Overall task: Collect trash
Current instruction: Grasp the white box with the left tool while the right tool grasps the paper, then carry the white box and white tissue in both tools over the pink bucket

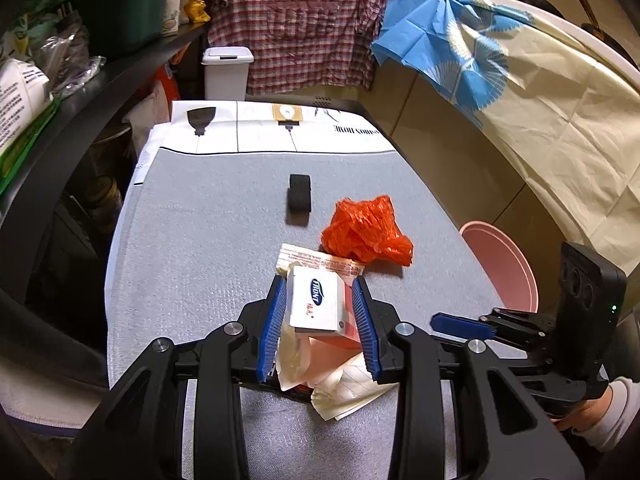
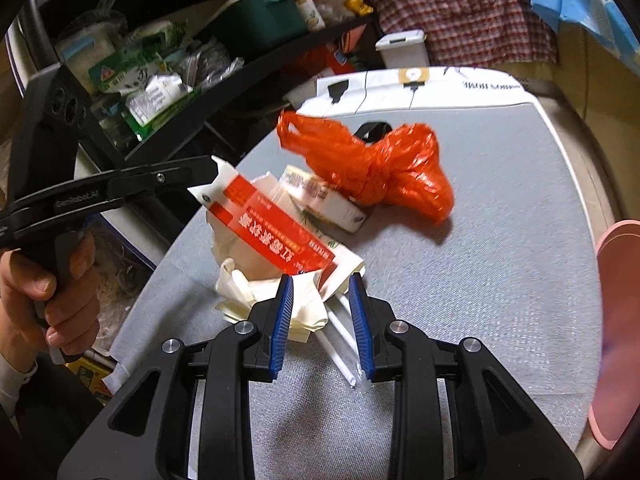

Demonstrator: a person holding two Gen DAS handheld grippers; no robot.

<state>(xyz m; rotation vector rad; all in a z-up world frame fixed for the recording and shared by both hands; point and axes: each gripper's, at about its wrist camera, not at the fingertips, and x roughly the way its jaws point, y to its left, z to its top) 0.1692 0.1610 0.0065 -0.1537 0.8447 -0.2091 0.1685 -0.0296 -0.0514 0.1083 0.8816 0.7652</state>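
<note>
Grey cloth (image 1: 192,264) covers the table, with a white printed sheet (image 1: 256,128) at its far end bearing line drawings and one line of print too small to read. Behind it hang a red plaid shirt (image 1: 296,28) and a blue-and-cream cloth (image 1: 480,60), and a small white bin (image 1: 227,72) stands on the floor. Dark shelves on the left hold a green box (image 2: 256,16) and packets whose labels cannot be read.

Trash lies heaped near the table's front. The left gripper (image 1: 320,312) has its blue pads clamped on a small carton (image 1: 316,304), white on top with a blue oval logo that seems to read "FRONT", red on the side with white Chinese characters. Under the carton sit crumpled paper (image 1: 344,392) and a second pack (image 2: 328,200) with small red print. A crumpled orange bag (image 1: 366,232) lies just beyond, touching that pack, and a black strap loop (image 1: 299,196) stands farther back.

The right gripper (image 2: 322,320) hangs over the near edge of the heap, its fingers partly apart and gripping nothing, with paper and two white straws (image 2: 340,344) between and below them. A pink bucket (image 1: 504,268) sits beside the table on the right. Raised lettering on the left gripper's arm is too blurred to read.
</note>
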